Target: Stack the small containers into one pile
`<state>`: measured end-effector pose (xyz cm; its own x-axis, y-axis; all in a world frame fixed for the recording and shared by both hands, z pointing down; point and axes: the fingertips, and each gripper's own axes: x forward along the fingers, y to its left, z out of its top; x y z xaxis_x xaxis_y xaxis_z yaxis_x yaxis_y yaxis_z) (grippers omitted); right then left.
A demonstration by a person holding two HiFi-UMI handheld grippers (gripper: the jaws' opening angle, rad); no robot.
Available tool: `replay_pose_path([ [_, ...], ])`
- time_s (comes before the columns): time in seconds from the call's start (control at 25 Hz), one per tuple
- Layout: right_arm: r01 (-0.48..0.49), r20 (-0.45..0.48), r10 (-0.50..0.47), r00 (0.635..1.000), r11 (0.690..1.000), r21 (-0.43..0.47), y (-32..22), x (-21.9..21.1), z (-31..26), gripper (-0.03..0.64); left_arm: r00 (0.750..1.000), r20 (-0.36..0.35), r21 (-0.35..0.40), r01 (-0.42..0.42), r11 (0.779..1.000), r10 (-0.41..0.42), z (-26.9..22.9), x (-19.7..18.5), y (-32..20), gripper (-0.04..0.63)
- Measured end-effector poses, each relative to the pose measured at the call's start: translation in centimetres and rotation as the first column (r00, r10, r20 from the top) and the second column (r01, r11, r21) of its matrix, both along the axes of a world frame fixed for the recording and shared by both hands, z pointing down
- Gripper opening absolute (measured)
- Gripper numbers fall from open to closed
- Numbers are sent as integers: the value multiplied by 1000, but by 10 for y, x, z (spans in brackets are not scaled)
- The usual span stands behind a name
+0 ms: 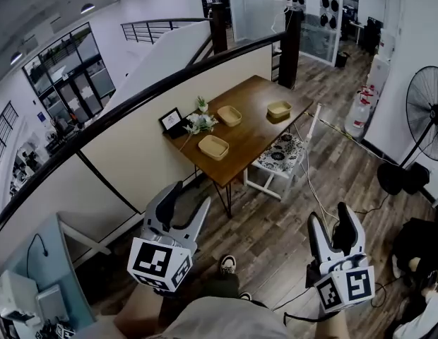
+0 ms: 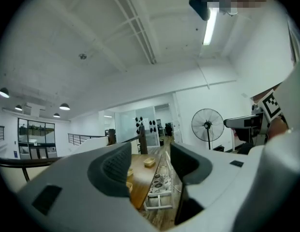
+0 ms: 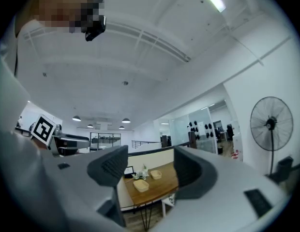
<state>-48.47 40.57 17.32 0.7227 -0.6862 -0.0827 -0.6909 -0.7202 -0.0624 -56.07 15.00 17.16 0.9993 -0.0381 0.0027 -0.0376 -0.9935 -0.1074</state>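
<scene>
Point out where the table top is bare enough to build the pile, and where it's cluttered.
The table is bare between the far container and the near container, along the chair side. It is crowded at the end with the frame, plant and middle container.

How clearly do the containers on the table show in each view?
Head view: evenly lit and sharp, containers distinct though far off, railing bowed by the lens. Left gripper view: heavy fisheye, glaring strip light, one container unobstructed. Right gripper view: same distortion, two small.
</scene>
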Motion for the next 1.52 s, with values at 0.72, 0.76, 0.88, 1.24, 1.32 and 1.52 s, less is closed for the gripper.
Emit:
replay_pose_path([
  [0.72, -25, -12, 25, 1000, 997, -76, -58, 144, 18, 325, 999, 7, 11, 49, 999, -49, 27, 141, -66, 303],
  [0.76, -27, -5, 26, 1000, 996, -80, -64, 156, 19, 325, 999, 13, 7, 44, 999, -44, 28, 153, -72, 302],
  [0.88, -31, 8, 32, 999, 995, -98, -82, 191, 21, 325, 999, 26, 3, 26, 1000, -26, 29, 193, -89, 302],
  [1.24, -68, 22, 71, 997, 989, -132, -149, 313, 26, 325, 998, 48, 6, -36, 999, 36, 35, 324, -153, 302],
  [1.32, -78, 15, 81, 997, 988, -134, -164, 340, 25, 325, 998, 49, 13, -45, 999, 44, 35, 352, -170, 302],
  [1.52, -99, 0, 100, 995, 988, -119, -196, 394, 27, 319, 997, 8, -3, -72, 997, 72, 32, 407, -201, 302],
])
